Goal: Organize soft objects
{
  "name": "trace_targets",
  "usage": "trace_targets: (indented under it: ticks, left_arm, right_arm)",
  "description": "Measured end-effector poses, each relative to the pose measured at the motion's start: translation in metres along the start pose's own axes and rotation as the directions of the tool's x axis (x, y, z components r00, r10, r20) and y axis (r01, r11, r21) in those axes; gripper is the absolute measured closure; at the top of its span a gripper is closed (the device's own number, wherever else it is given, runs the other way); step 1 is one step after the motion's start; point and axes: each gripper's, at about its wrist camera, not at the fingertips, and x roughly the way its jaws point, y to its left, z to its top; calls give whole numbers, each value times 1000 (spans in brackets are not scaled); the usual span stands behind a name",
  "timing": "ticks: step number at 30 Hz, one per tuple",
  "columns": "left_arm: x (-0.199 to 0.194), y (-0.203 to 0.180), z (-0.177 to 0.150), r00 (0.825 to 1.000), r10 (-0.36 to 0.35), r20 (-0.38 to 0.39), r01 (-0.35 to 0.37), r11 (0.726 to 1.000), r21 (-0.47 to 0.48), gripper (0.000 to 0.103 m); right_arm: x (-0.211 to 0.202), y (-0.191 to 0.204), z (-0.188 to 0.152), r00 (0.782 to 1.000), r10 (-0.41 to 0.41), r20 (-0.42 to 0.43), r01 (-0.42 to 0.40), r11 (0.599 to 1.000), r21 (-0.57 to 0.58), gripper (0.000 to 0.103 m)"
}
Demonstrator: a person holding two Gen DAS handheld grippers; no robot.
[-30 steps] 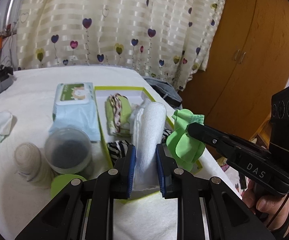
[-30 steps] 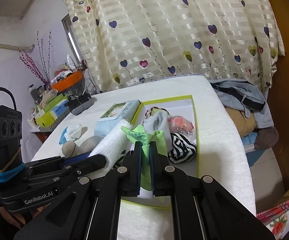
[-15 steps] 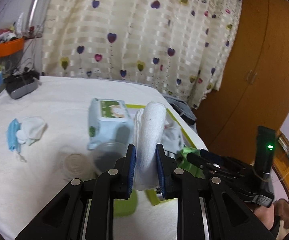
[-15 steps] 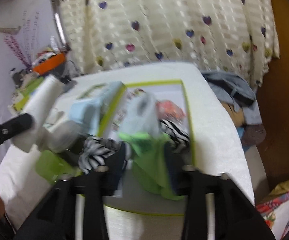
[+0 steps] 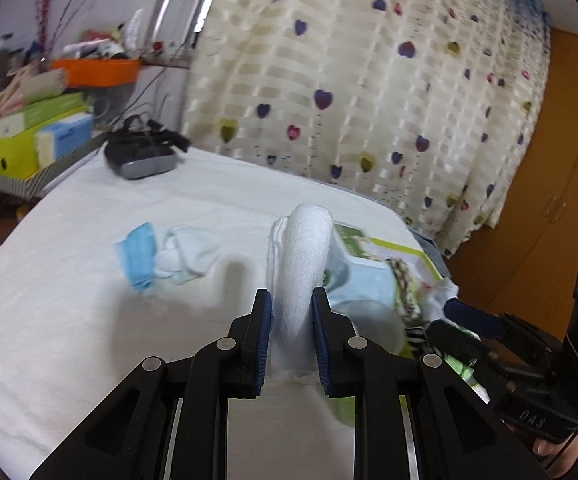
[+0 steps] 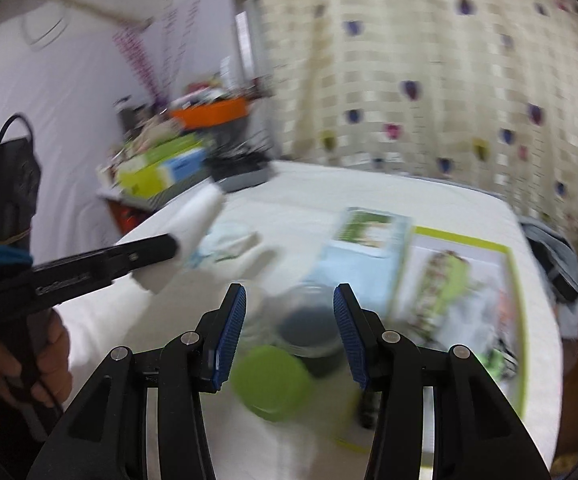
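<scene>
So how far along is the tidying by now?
Partly done: several soft items already lie in the green-edged tray. In hand: the left gripper is clamped on a rolled white towel; the right gripper is open, holding nothing. Left: the white socks and blue mask loose on the bed.

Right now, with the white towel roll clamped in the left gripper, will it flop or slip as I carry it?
The white towel roll looks soft: it pinches in between the left gripper pads. It probably holds shape, standing up past the fingertips without drooping. Its fuzzy surface likely won't slip.
</scene>
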Motion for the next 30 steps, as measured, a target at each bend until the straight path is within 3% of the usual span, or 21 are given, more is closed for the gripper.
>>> trace_targets:
  ticks: [6, 15, 21, 30]
  left_arm:
    - [5, 24, -4, 1000, 1, -16, -1, 999, -33, 84]
    - [10, 38, -6, 999, -6, -35, 4, 998, -61, 84]
    - [12, 38, -6, 999, -6, -38, 3, 998, -63, 84]
    - [2, 22, -5, 1000, -17, -13, 17, 999, -28, 84]
  right_arm:
    - [42, 29, 1, 994, 38, -107, -50, 992, -114, 56]
    - [82, 33, -1, 977, -12, -212, -20, 989, -145, 56]
    - [80, 37, -1, 980, -13, -198, -22, 985, -172, 65]
    - [37, 41, 17, 999, 31, -37, -36, 988, -151, 65]
